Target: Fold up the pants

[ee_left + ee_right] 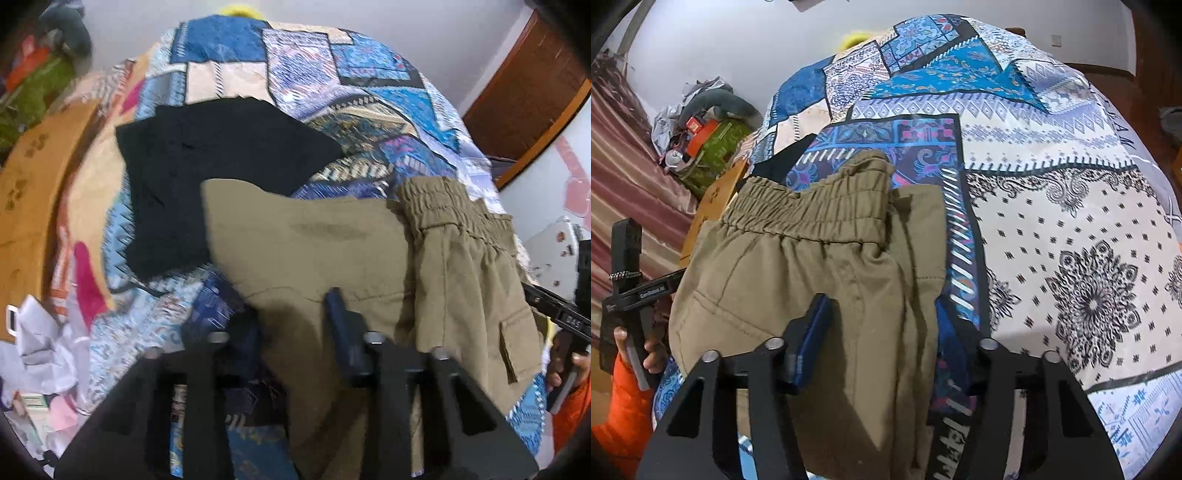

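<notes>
Olive-khaki pants [332,243] lie partly folded on the patterned bedspread, with the elastic waistband [454,206] at the right. My left gripper [295,317] is over the pants' lower part, its jaws apart with cloth between them; one blue pad [340,314] rests on the fabric, the other is hidden. In the right wrist view the same pants [798,280] fill the left centre, waistband [812,206] farther away. My right gripper [882,325] straddles the pants' right edge, jaws wide apart, one blue pad [816,325] on the cloth.
A black garment [207,177] lies on the bed beyond the pants. The blue patchwork bedspread [1052,221] covers the bed. A wooden headboard [33,192] and clutter are at the left, a brown door [528,92] at the right.
</notes>
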The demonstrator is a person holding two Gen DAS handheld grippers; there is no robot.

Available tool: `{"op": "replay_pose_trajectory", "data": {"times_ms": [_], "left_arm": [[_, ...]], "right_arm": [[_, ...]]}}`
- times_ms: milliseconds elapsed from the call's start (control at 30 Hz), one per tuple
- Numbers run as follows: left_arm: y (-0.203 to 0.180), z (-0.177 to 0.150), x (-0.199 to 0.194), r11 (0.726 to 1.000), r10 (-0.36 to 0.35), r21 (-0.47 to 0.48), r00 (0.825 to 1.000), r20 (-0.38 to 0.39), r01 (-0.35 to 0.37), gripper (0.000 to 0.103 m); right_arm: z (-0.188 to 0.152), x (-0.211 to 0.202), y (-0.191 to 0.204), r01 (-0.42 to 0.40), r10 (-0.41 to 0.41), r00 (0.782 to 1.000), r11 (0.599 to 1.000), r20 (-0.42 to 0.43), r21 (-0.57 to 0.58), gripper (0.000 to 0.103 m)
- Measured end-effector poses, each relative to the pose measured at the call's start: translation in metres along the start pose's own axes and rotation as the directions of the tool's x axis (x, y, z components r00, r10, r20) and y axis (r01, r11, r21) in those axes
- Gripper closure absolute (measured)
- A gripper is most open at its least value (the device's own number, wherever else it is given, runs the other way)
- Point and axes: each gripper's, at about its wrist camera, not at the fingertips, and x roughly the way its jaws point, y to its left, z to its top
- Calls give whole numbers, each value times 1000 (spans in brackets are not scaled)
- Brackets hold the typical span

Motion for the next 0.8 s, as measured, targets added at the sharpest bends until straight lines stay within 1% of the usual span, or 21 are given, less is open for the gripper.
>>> {"op": "replay_pose_trajectory", "data": {"times_ms": [33, 100, 133, 200, 267, 367, 433, 700, 800], "left_arm": [[0, 2, -2, 1000, 1, -6, 1000, 5, 0, 77], [1, 5, -5, 1000, 4, -15, 1000, 15, -4, 80], [1, 6, -7, 1000, 7, -14, 1000, 21, -6, 82], [-2, 8, -13, 1000, 16, -2, 999, 39, -16, 85], [-6, 10, -19, 1000, 25, 12, 998, 65, -26, 86], [-9, 13, -33, 999, 23, 26, 994, 107, -26, 87], [-10, 14, -43, 999, 11, 34, 990, 138, -16, 89], [-21, 20, -73, 994, 30, 94, 973, 229, -53, 90], [-18, 28, -83, 993, 40, 98, 966, 256, -68, 90]], "right_arm": [[1, 0, 1, 7, -7, 1000, 1000, 5, 1, 62], [2, -1, 3, 32, -32, 999, 999, 19, -3, 68], [2, -3, 4, 51, -51, 998, 999, 29, -9, 75], [1, -7, 7, 68, -67, 997, 997, 49, -23, 80], [3, -10, 9, 82, -79, 994, 996, 73, -39, 88], [7, -17, 21, 117, -108, 989, 988, 97, -97, 94], [9, -26, 31, 125, -108, 986, 984, 130, -127, 96], [22, -52, 60, 154, -101, 966, 964, 237, -216, 96], [35, -56, 69, 152, -88, 960, 961, 264, -231, 96]]}}
